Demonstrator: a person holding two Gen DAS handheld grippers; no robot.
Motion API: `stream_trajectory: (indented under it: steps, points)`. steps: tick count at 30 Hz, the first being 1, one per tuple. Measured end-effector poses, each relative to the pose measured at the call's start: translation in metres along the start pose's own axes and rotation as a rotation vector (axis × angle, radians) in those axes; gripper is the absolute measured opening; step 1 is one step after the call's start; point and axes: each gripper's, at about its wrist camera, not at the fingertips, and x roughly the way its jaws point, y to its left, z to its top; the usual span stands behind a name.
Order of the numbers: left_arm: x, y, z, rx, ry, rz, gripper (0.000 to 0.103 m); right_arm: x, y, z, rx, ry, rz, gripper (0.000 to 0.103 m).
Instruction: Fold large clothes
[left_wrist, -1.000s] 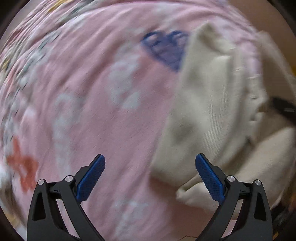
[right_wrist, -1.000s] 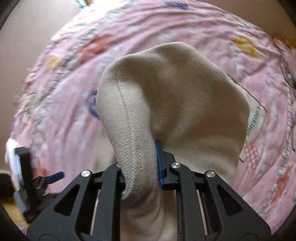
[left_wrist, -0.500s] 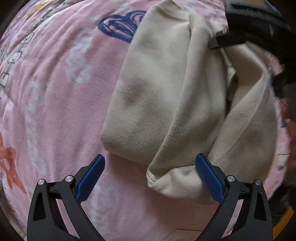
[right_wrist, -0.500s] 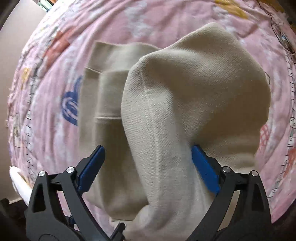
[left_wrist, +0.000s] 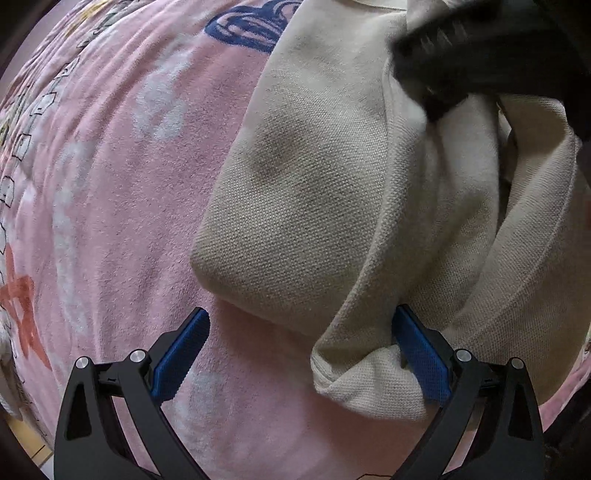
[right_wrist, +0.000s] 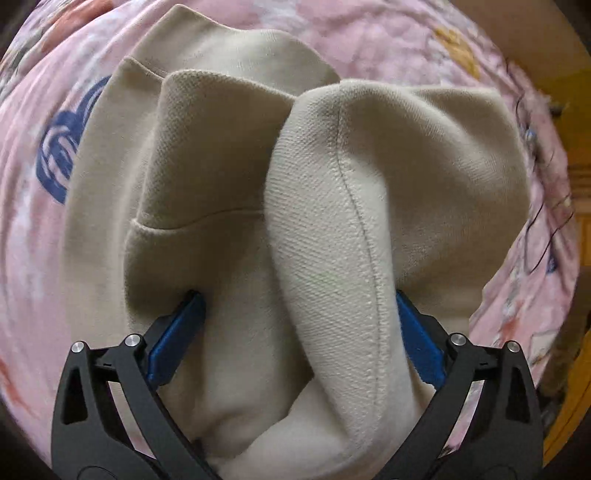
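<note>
Both claws open: your right claw (right_wrist: 295, 332) just released beige garment (right_wrist: 332, 229), jaws easing inward, fabric loose between them; left claw (left_wrist: 301, 354) empty at near corner. Fold laid on pink bedspread (left_wrist: 110, 184).

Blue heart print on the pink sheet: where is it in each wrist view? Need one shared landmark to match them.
Left wrist: blue heart print at the top centre, its right side hidden under the beige garment.
Right wrist: blue heart print at the left edge, mid-height, tucked behind the beige garment.
Shared landmark: the garment's folded edge beside the print, on the pink sheet.
</note>
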Motion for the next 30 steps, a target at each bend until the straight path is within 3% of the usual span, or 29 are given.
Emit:
stream_trajectory:
  steps: [2, 5, 7, 9, 12, 16, 21, 22, 24, 27, 30]
  points:
    - [-0.002, 0.007, 0.010, 0.008, 0.013, -0.012, 0.096, -0.005, -0.027, -0.005, 0.068, -0.034, 0.056, 0.049]
    - [-0.011, 0.020, 0.024, 0.006, 0.025, -0.067, 0.096, -0.005, -0.066, -0.005, 0.141, -0.048, 0.216, 0.024]
    - [-0.018, 0.027, 0.031, -0.005, 0.028, -0.094, 0.096, -0.008, -0.083, -0.010, 0.205, -0.067, 0.343, 0.017]
    - [-0.029, 0.032, 0.034, -0.007, 0.015, -0.112, 0.096, -0.014, -0.101, -0.017, 0.281, -0.088, 0.489, 0.014]
    - [-0.049, 0.046, 0.038, 0.000, -0.051, -0.073, 0.096, -0.032, -0.111, -0.023, 0.342, -0.130, 0.658, 0.014]
    - [-0.082, 0.080, 0.052, -0.066, -0.157, -0.021, 0.095, -0.071, -0.098, -0.018, 0.346, -0.201, 0.862, 0.014]
    - [-0.132, 0.133, 0.078, -0.201, -0.267, -0.031, 0.095, -0.091, -0.073, 0.005, 0.364, -0.248, 0.978, 0.013]
    - [-0.137, 0.133, 0.083, -0.213, -0.275, -0.023, 0.095, -0.089, -0.067, 0.009, 0.366, -0.237, 0.960, 0.013]
    - [-0.136, 0.132, 0.093, -0.209, -0.270, 0.003, 0.095, -0.086, -0.038, 0.024, 0.253, -0.204, 0.747, 0.013]
    - [-0.106, 0.124, 0.100, -0.152, -0.186, -0.001, 0.095, -0.066, -0.018, 0.029, 0.173, -0.124, 0.546, 0.013]
    - [-0.090, 0.112, 0.095, -0.107, -0.180, 0.063, 0.095, -0.060, -0.020, 0.021, 0.115, -0.136, 0.460, 0.013]
